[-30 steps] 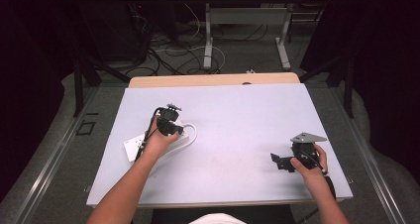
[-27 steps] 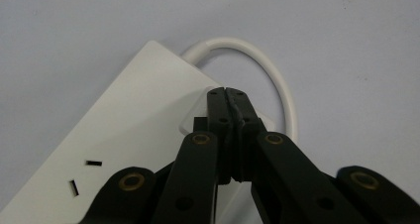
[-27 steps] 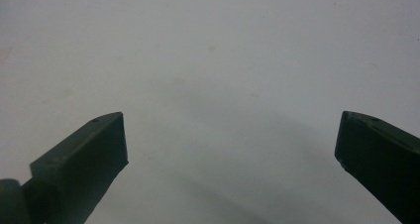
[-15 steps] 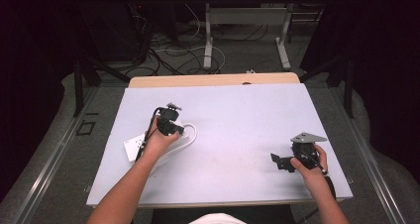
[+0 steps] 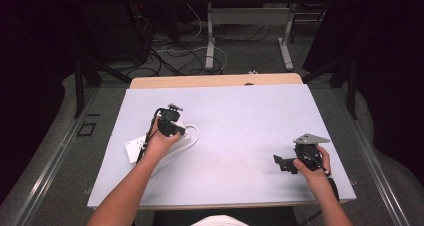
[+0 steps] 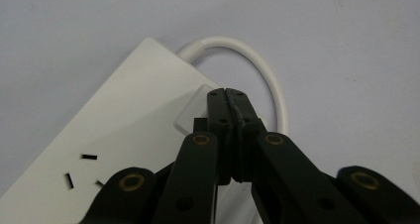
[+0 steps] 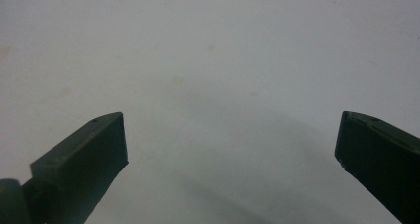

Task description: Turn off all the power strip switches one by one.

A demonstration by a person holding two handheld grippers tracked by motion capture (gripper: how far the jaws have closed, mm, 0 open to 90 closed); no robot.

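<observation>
White power strip (image 6: 124,130) lies flat at the table's (image 5: 240,116) left side, slotted sockets up, white cable (image 6: 257,65) looping off its far end. Left gripper (image 6: 229,96) closed, tips on what looks like its clear rocker switch (image 6: 190,112). Right gripper (image 7: 230,140) gapes wide over bare tabletop, near right.

A white power strip (image 5: 136,147) lay flat on the table's left half, at about nine o'clock from its centre, its long axis running from eight o'clock toward two o'clock. Dark socket slots (image 6: 79,170) faced up. Its white cord (image 6: 257,70) looped from the two-o'clock end and curled back alongside.
</observation>
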